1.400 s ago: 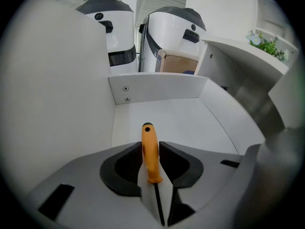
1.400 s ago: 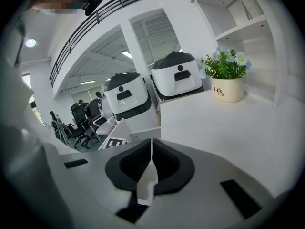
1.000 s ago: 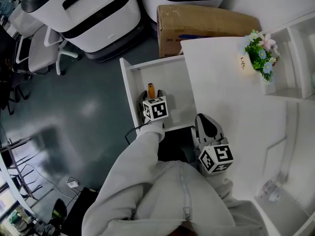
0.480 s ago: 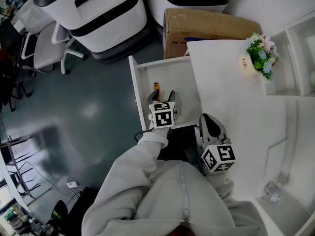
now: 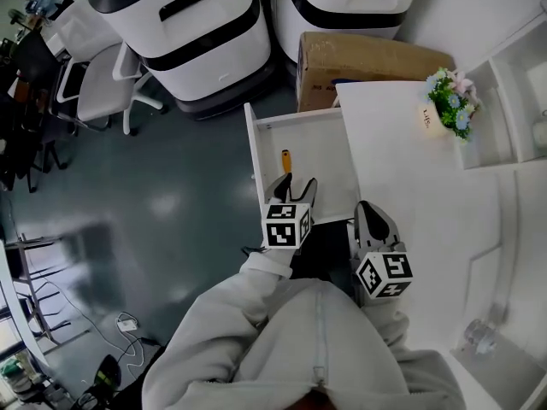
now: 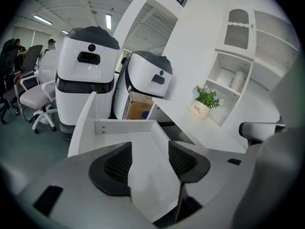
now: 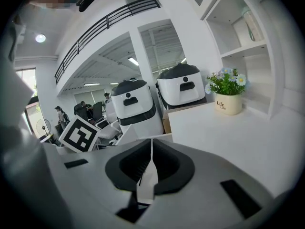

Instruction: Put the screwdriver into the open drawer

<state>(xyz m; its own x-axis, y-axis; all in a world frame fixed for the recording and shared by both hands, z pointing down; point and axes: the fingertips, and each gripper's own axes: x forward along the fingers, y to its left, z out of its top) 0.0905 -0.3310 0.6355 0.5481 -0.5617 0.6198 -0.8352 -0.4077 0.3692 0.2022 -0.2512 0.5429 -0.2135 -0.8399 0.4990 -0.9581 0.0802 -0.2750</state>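
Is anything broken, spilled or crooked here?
Nothing stands out. The orange-handled screwdriver lies flat inside the open white drawer, and the little pot of flowers stands upright on the white desk.

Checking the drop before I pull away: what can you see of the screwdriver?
Only the orange-yellow handle of the screwdriver shows in the head view, a slim plastic-looking bar lying flat on the white floor of the open drawer, lengthwise, clear of its walls. Its near end is hidden behind the left gripper, whose jaws are closing with nothing between them. Nothing grips it.
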